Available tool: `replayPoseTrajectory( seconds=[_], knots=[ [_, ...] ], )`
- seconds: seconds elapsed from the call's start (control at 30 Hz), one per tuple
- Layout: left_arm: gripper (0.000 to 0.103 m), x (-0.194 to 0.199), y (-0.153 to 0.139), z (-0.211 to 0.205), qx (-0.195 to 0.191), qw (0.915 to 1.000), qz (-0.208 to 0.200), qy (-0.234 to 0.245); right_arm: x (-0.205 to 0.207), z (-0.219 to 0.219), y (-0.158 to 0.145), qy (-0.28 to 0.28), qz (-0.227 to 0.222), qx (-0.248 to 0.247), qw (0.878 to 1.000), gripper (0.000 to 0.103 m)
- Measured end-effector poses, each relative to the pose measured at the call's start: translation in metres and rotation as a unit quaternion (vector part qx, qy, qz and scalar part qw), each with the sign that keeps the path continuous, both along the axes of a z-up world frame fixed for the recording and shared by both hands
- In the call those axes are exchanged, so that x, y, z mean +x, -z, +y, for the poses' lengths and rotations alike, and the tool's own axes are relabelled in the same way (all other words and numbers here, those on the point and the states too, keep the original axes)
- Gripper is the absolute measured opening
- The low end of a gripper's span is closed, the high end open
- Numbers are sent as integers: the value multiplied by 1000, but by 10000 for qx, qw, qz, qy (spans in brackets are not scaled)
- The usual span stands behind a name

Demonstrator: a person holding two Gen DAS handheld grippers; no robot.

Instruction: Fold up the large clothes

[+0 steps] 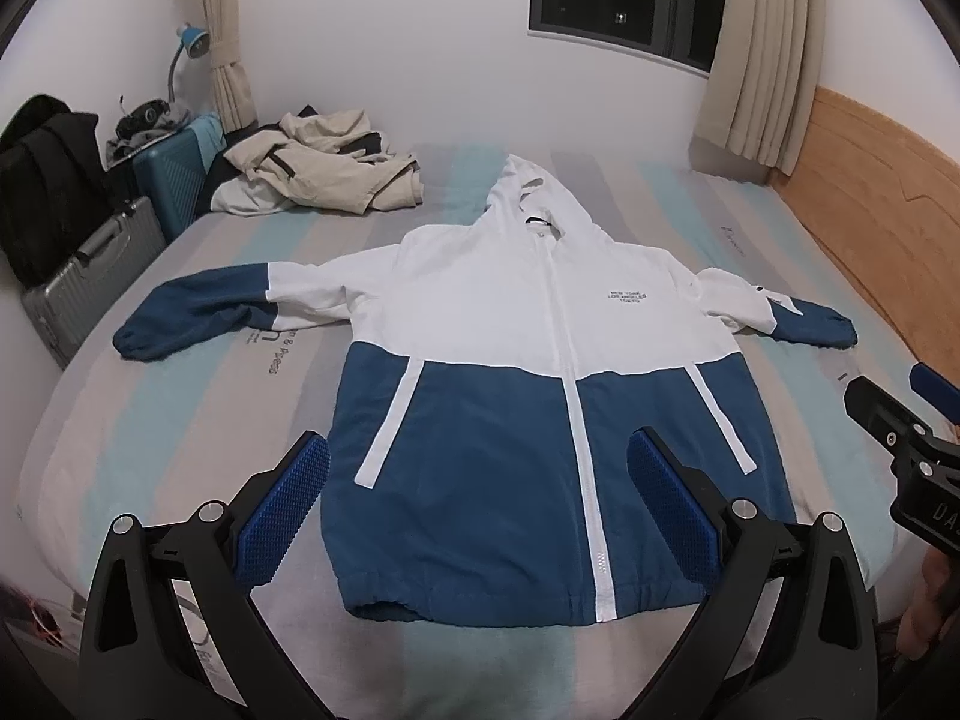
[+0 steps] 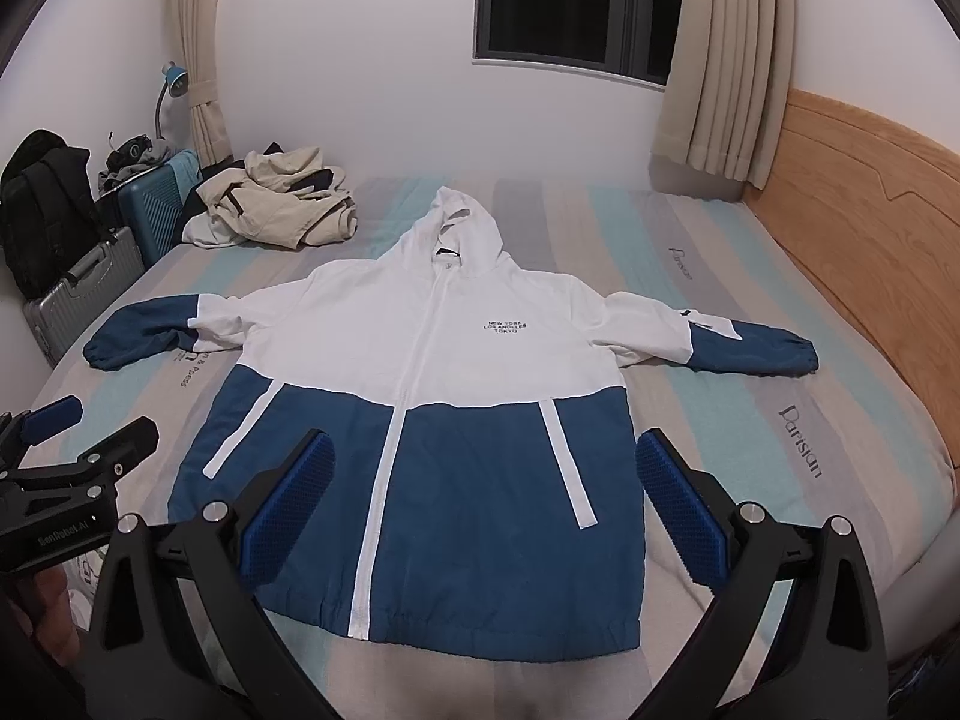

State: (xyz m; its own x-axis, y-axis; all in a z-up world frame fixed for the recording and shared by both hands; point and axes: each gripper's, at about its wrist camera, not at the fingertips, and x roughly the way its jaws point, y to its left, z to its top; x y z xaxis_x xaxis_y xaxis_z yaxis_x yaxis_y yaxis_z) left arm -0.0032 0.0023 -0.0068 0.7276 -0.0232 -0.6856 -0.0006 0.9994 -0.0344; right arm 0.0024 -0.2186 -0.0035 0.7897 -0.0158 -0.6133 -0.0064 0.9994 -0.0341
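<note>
Hooded jacket (image 1: 516,360) flat on bed (image 1: 180,408), front up, sleeves spread. Left gripper (image 1: 480,510) wide apart above hem, empty. Right gripper (image 1: 888,414) at rt edge.

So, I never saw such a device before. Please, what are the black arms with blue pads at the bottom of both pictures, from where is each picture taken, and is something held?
Each picture comes from a camera mounted on a hand-held gripping tool, looking forward along its two fingers. One view is from the left tool, the other from the right tool. A person holds them; no robot arm is there. Both are open and hold nothing. On the striped bed a white and blue hooded jacket lies flat, zipped, sleeves spread. A beige garment lies crumpled at the far corner. Suitcases stand beside the bed.
</note>
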Motion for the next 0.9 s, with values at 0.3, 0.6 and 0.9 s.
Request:
replayPoseTrajectory(
  seconds=[0.3, 0.6, 0.9],
  knots=[
    [97, 85, 43, 19, 100, 9998, 184, -49, 73, 4, 37, 148, 62, -369, 9992, 96],
    [97, 243, 88, 47, 83, 9990, 425, -122, 220, -1, 71, 553, 219, -480, 9971, 96],
    [97, 347, 96, 102, -148, 9968, 613, -489, 338, -21, 70, 668, 578, -584, 9944, 96]
  ],
)
